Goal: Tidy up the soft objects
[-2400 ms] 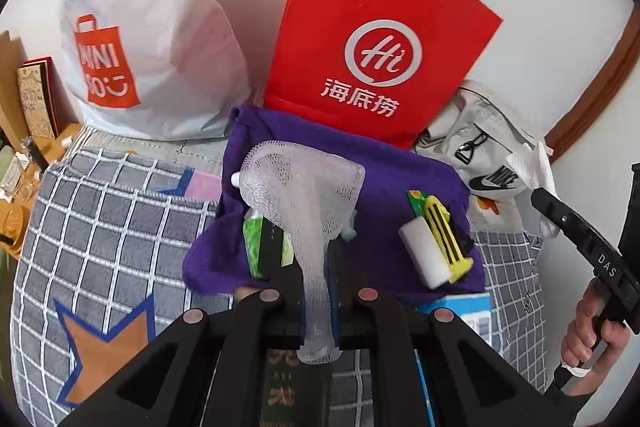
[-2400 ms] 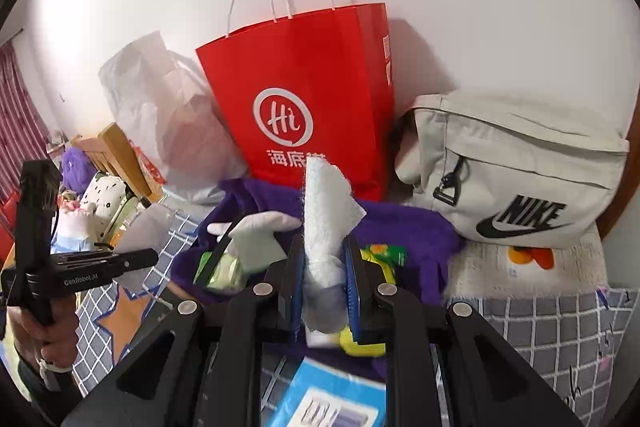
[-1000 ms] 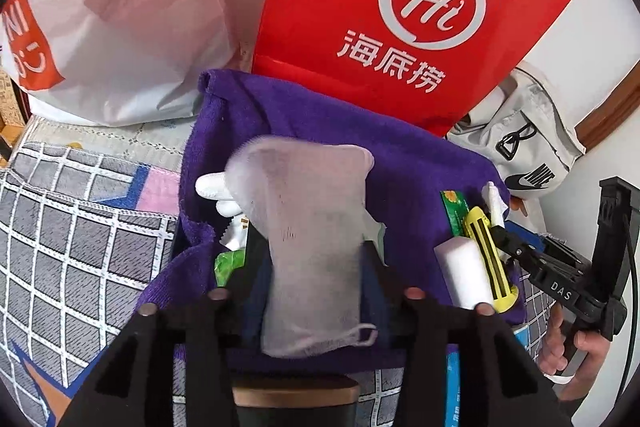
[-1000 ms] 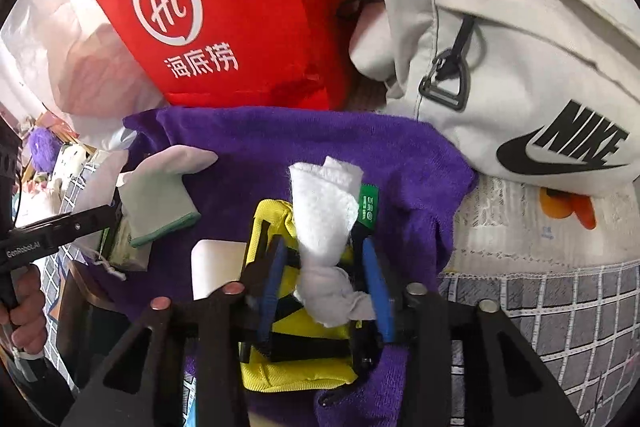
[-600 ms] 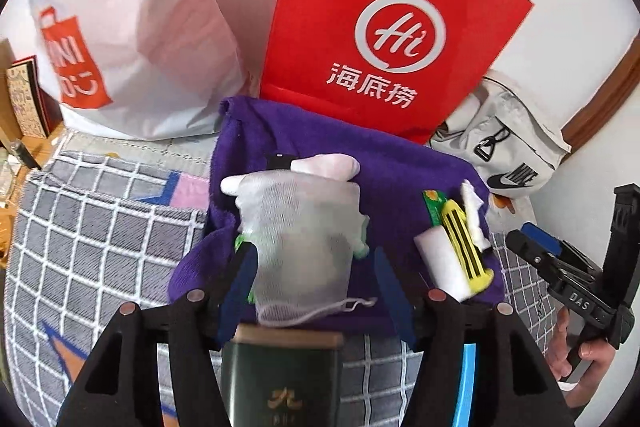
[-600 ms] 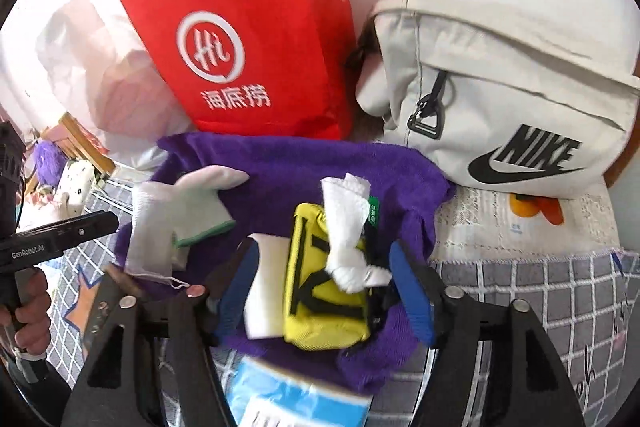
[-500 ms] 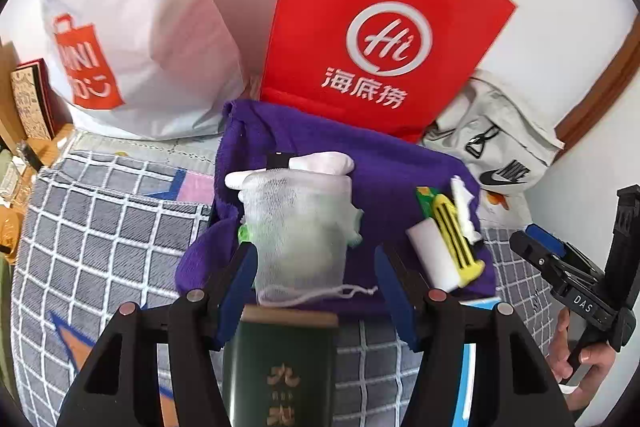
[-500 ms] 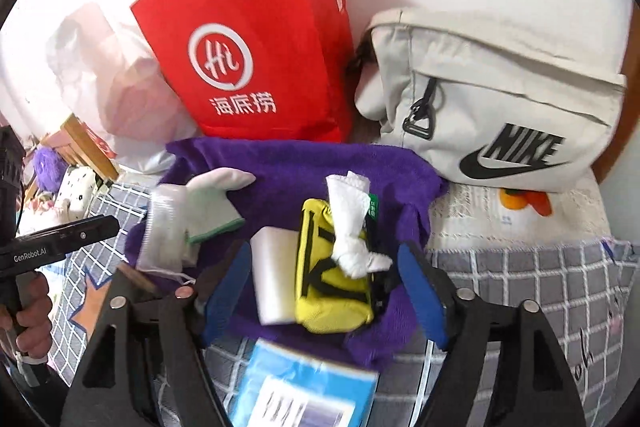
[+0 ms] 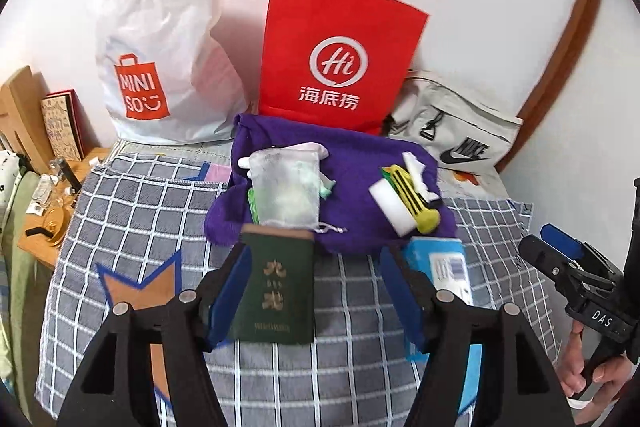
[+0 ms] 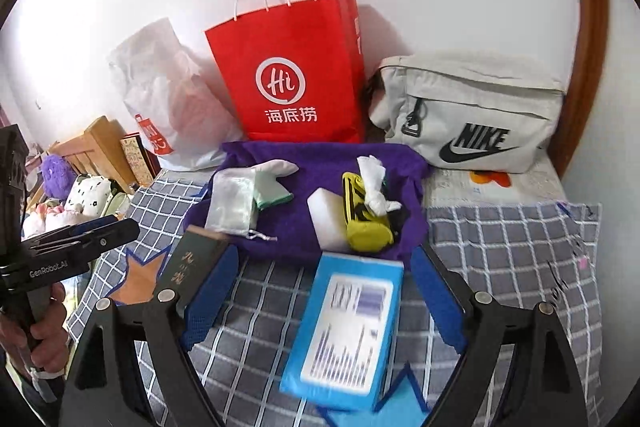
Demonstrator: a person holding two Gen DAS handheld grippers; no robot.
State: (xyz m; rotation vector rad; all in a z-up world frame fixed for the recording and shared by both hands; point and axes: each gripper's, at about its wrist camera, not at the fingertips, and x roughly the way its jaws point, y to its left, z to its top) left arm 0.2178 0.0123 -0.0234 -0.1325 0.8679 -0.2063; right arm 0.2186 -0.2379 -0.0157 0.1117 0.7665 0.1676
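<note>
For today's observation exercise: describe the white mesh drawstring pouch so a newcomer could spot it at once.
Find the red paper bag against the wall; the purple cloth lies spread before it on the checked cover. On the cloth's left part lies the mesh pouch, overlapping a white glove. Only it is see-through, with a loose drawstring trailing from its near edge.
</note>
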